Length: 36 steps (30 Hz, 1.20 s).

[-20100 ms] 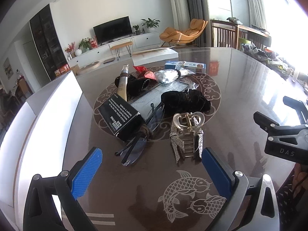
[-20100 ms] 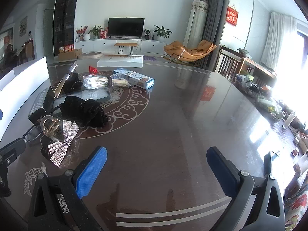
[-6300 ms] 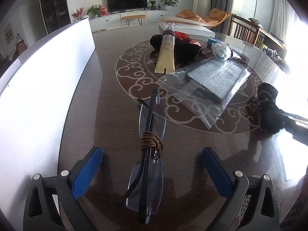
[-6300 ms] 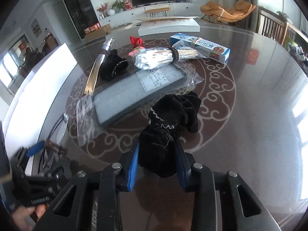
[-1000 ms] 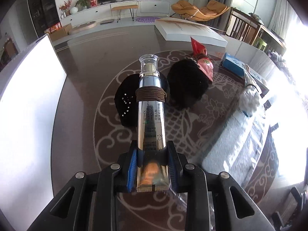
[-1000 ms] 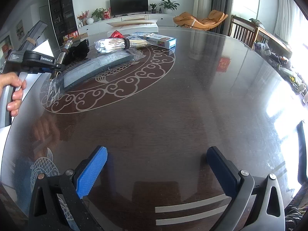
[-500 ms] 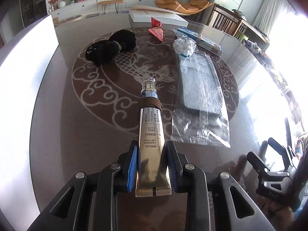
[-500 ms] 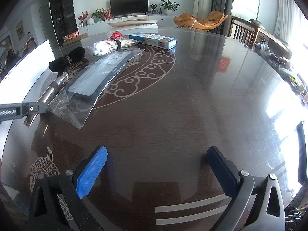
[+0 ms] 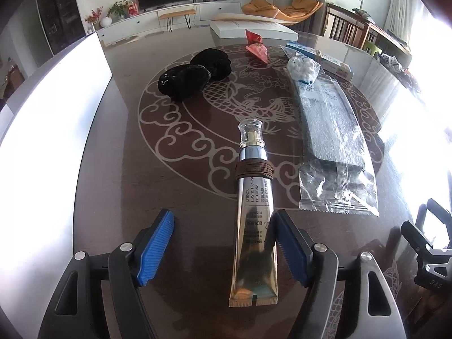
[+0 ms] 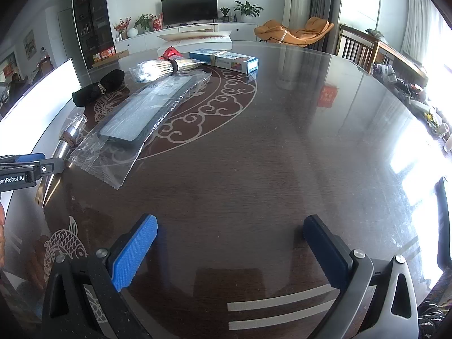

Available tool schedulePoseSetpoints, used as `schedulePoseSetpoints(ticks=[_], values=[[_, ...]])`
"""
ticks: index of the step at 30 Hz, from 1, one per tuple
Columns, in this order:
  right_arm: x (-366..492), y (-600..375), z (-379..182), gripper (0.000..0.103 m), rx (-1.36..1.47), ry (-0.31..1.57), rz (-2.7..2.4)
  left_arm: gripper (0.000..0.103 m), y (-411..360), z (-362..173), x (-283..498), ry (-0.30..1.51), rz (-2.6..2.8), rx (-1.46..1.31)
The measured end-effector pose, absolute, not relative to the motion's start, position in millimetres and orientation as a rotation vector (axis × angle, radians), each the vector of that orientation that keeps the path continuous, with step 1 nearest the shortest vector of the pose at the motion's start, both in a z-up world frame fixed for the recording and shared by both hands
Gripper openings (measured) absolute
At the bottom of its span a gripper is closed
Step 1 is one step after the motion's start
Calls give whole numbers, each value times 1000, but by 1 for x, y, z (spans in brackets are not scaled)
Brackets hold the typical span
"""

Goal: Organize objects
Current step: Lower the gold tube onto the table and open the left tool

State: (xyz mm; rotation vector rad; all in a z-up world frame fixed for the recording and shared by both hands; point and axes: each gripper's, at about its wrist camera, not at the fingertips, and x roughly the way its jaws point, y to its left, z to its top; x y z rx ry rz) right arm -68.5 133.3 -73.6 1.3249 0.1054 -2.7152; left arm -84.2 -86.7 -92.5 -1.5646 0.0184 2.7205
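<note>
Dark table (image 9: 113, 175): your left gripper (image 9: 223, 250) is sitting spread around the cream tube (image 9: 254, 214), its long axis pointing 12 o'clock; right gripper (image 10: 230, 247) is idling unclenched, empty.

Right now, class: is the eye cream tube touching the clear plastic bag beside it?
Apart. The left wrist view shows a strip of bare table between the eye cream tube and the left edge of the clear plastic bag.

Home living room: TV (image 10: 189, 9), lounger (image 10: 293, 31)
</note>
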Motion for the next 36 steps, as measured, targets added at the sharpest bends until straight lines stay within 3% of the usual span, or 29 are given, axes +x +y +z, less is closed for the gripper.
schedulePoseSetpoints(ticks=[5,8,36], values=[[-68,133,-74,103,1324,105,-2715,97,-94,-97,-88,-3,2754,-1568],[-69,133,-74,103,1324,105,-2716,103,-96,-99,-88,0,2753,-1567],[-67,134,-74,103,1318,106,-2722,103,-95,-101,-83,2,2794,-1486]])
